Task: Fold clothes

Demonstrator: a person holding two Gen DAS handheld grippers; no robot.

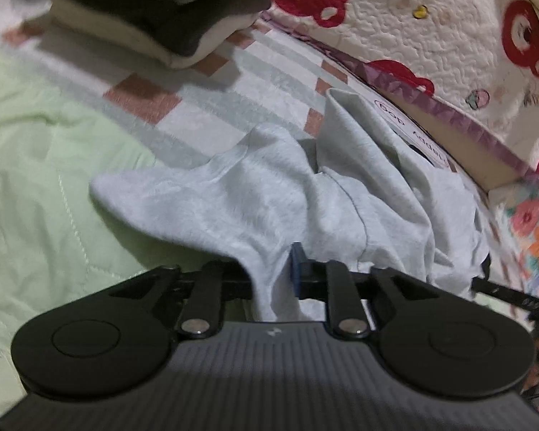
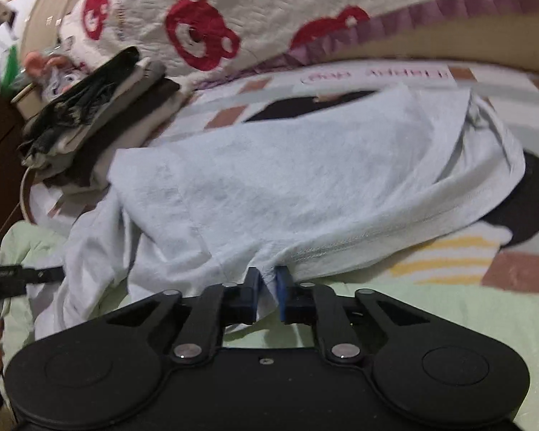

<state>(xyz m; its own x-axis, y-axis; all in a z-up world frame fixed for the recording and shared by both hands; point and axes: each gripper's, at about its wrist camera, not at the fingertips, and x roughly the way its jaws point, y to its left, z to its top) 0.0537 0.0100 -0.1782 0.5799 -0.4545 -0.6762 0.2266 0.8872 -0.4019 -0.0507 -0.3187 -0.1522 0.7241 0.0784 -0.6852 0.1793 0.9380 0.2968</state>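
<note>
Bedding with a checked pattern carries the pale grey garment, spread just right of the folded stack. Its near hem is pinched by the left gripper and the right gripper. Thin bites may slip if pulled unevenly, and the stack could be brushed.

Pale grey-blue tee: soft knit, crumpled, lying on bed, partly doubled over w/ hem stitching facing near side. Near edge pinched in both claws, fabric bunched up betw. pads. Folded stack of clothes: dark, grey & cream layers, sits at far left of bed, just beside tee.
</note>
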